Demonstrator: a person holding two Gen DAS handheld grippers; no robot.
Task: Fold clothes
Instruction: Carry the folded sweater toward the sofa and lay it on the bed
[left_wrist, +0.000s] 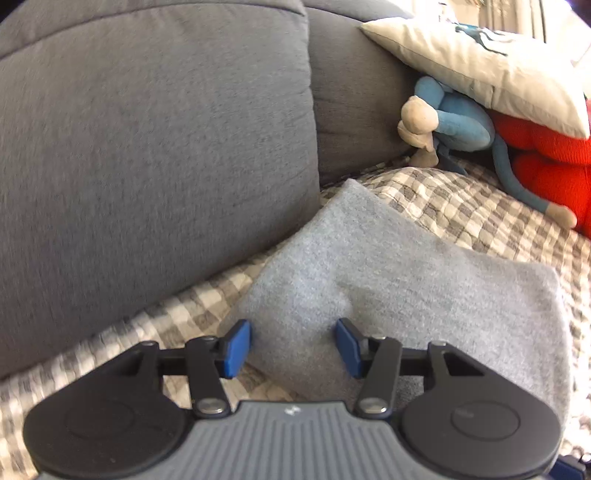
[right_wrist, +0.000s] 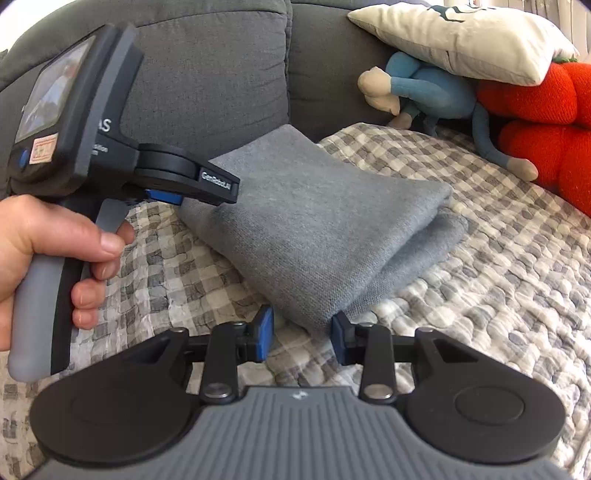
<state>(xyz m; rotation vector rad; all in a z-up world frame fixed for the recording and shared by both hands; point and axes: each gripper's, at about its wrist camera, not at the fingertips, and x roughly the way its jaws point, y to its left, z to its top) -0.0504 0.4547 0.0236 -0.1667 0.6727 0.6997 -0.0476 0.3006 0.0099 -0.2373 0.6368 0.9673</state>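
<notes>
The folded grey cloth (right_wrist: 321, 229) lies on the checked blanket (right_wrist: 480, 258). Both the left gripper (left_wrist: 291, 347) and right gripper (right_wrist: 302, 332) stand released, the cloth's near corners between their jaws. If either one drags a corner while backing away, the fold may open.

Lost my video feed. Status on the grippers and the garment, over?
Left gripper open, right gripper open. Grey garment folded on checked blanket, its near corners between both jaws. Nothing in the way.

Heathered light-grey knit garment, folded (right_wrist: 325, 236); grey-and-cream checked quilted cover (right_wrist: 480, 280); dark charcoal woven sofa cushions (left_wrist: 147, 147); off-white pillow with a dark teal print (right_wrist: 461, 40); blue plush toy with beige hands and face (right_wrist: 436, 96); bright red knitted cushion (right_wrist: 546, 122); black grippers with blue finger pads (left_wrist: 234, 349).
</notes>
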